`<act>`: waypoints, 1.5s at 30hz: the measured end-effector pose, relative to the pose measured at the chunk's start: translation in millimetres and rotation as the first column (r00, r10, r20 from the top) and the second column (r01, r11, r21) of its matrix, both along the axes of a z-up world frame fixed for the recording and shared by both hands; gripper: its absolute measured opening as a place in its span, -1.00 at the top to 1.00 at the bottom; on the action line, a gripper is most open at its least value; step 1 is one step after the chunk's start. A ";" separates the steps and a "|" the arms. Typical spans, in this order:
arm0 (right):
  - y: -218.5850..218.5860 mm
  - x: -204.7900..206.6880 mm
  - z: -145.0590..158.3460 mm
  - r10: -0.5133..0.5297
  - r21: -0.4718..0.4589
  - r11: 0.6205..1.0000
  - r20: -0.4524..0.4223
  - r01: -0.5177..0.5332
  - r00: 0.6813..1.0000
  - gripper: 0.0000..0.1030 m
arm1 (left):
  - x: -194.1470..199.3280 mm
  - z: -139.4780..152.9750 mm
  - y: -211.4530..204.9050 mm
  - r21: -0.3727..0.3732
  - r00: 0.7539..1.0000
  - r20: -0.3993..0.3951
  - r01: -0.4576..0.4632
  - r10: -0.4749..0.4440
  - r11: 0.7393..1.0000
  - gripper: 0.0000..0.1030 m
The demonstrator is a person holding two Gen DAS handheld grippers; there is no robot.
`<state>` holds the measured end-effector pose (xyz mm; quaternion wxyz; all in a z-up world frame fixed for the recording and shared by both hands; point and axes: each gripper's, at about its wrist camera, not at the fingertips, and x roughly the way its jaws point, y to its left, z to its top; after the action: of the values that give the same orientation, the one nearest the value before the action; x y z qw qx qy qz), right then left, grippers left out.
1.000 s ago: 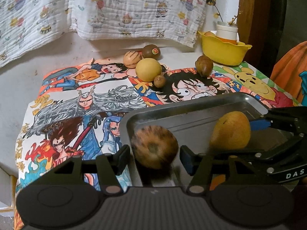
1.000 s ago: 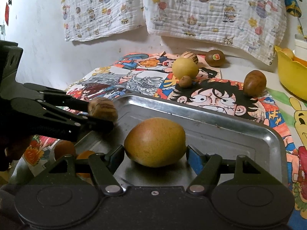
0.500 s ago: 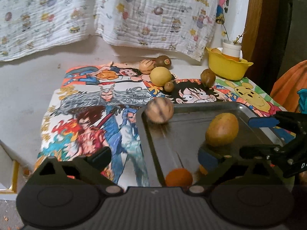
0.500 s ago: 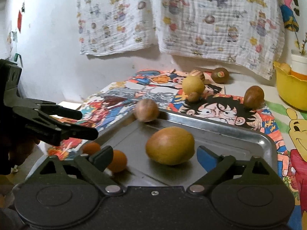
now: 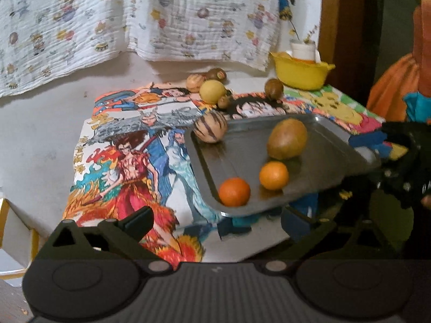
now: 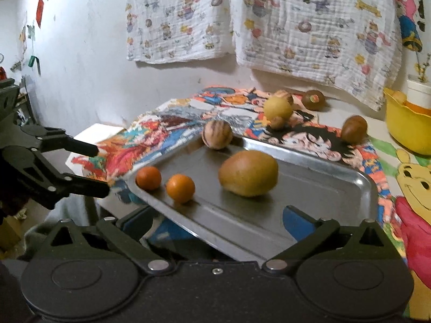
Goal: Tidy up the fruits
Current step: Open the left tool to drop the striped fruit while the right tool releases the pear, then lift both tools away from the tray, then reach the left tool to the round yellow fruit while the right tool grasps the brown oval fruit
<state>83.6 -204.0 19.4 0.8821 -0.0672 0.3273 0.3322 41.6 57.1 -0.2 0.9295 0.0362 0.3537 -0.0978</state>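
Note:
A metal tray [image 5: 336, 134] [image 6: 363, 188] lies on the cartoon cloth. It holds a striped round fruit [image 5: 210, 129] [image 6: 216, 134] at its far corner, a yellow-brown mango [image 5: 287, 142] [image 6: 247, 173] and two oranges [image 5: 234, 191] [image 5: 273, 175]. My left gripper [image 5: 219, 219] [image 6: 98, 169] is back from the tray's near left corner. Its jaws are opening, with nothing between them. My right gripper [image 6: 212, 219] hangs before the tray's near edge, jaws also opening and empty. Behind the tray lie a lemon [image 5: 212, 91], a kiwi [image 6: 312, 99] and a brown fruit [image 5: 273, 88].
A yellow bowl [image 5: 300, 74] [image 6: 406, 132] with a white cup stands at the back right. A printed cloth hangs on the wall behind. A person in orange clothing [image 5: 398, 80] is at the right. The tray's near corner juts past the table's front edge.
Both grippers let go of their fruits, opened wide and drew back from the tray. The striped fruit ended up at the tray's far corner, and the two oranges came into view.

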 end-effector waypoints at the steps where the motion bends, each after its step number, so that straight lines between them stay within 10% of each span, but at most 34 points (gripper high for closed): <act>1: -3.3 -0.8 -0.4 -0.007 -0.006 1.000 -0.006 0.007 1.000 -0.99 | -1.6 -0.9 -1.9 0.010 1.000 -0.004 0.006 -0.006 1.000 -0.99; 22: -81.8 33.5 5.3 -0.255 -0.109 0.961 0.014 0.255 0.967 -0.99 | 22.0 0.3 -2.1 0.151 0.988 -0.151 0.063 -0.040 0.986 -0.99; 45: -57.5 145.6 10.1 -0.244 -0.121 0.963 0.001 0.243 0.970 -0.99 | 144.1 39.9 -5.2 0.063 0.993 -0.096 0.071 -0.065 0.995 -0.99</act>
<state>229.2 -261.5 29.5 0.9082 -0.0771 0.3587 0.2013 185.7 51.9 39.7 0.9062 0.0742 0.3987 -0.1194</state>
